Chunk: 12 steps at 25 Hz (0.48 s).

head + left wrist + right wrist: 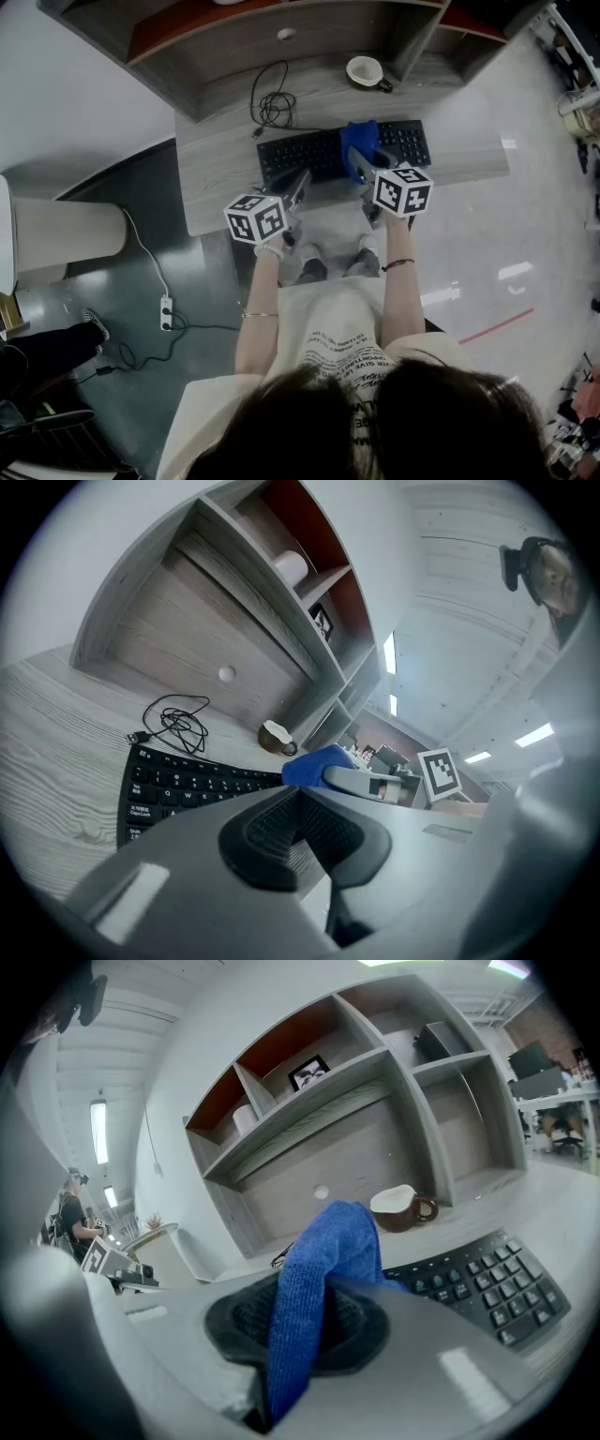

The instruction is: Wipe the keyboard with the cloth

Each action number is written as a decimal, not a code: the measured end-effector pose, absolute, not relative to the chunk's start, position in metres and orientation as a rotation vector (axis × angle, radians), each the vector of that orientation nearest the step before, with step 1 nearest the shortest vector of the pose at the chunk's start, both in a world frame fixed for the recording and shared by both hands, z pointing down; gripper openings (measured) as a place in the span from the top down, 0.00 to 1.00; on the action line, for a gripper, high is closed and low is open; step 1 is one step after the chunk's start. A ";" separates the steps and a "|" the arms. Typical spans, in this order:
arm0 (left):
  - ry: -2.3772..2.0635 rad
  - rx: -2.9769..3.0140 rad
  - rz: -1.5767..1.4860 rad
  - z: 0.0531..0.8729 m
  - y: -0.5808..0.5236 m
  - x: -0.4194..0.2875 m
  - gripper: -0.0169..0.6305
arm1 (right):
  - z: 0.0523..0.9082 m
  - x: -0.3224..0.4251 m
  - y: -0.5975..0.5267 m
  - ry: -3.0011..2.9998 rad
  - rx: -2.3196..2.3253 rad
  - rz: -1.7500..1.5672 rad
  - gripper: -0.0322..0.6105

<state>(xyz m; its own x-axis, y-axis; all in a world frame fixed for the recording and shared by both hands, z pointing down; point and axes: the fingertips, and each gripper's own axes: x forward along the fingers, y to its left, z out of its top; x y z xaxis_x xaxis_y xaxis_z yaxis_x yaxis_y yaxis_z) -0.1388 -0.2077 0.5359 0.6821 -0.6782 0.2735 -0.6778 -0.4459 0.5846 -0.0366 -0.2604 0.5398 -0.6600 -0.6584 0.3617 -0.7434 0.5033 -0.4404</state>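
The right hand-held gripper (361, 167) pinches the cloth (359, 137) over the keyboard (302, 155), while the left hand-held gripper (298, 185) is closed and empty; drag across the keys may pull the cloth free.

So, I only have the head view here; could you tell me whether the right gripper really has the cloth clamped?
Observer: Yes, the right gripper view shows the right gripper with jaws shut on the blue cloth, a fold sticking up between them.
Operator: Thank you, and the left one?
Observer: The left gripper has its jaws together, nothing between them.
Operator: Anything else I'm missing?
Observer: A small framed picture stands in a compartment of the shelf unit.
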 end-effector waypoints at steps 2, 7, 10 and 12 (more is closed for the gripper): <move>-1.041 2.208 -0.001 0.536 -0.207 -0.142 0.99 | 0.540 -0.040 -0.259 -2.595 1.215 0.866 0.87; -1.044 2.214 -0.002 0.535 -0.205 -0.149 0.99 | 0.539 -0.052 -0.256 -2.605 1.198 0.857 0.87; -1.046 2.220 -0.003 0.534 -0.203 -0.154 0.99 | 0.539 -0.057 -0.255 -2.611 1.195 0.852 0.87; -1.049 2.221 -0.005 0.534 -0.202 -0.158 0.99 | 0.539 -0.061 -0.254 -2.615 1.192 0.850 0.87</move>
<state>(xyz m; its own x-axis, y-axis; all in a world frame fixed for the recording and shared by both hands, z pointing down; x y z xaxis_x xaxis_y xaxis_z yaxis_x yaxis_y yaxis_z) -0.1581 -0.2025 0.5342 0.6762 -0.6865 0.2675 -0.6841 -0.4503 0.5738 -0.0614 -0.2537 0.5386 -0.6748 -0.6495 0.3505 -0.7314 0.5252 -0.4350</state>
